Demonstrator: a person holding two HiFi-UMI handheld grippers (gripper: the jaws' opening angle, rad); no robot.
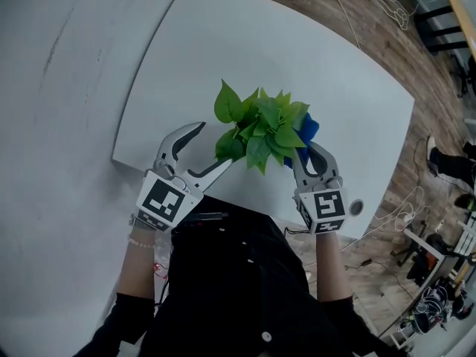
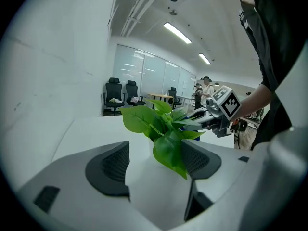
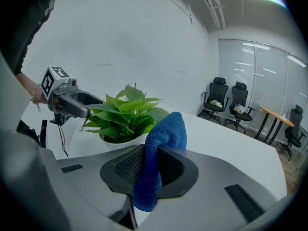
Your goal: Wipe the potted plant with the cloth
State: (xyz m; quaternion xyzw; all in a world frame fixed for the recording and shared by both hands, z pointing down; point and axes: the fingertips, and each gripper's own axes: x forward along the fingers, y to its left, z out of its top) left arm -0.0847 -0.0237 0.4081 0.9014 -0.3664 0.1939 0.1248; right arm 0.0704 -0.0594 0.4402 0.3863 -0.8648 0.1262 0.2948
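White bench (image 1: 223,43), open office beyond. The potted plant (image 1: 260,129) stands near the bench's front edge, between both tools. We find the blue cloth (image 3: 163,134) pinched in the closed fingers of the right gripper (image 1: 311,157), just beside the leaves. The left gripper (image 1: 213,144) has its fingers spread wide, holding nothing, with a low leaf between them. We judge the wiping not yet started, with all leaves outstanding.

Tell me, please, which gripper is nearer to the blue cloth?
Right. The right gripper is shut on the blue cloth, beside the potted plant. The left gripper stands open on the plant's far side, its leaves between it and the cloth.
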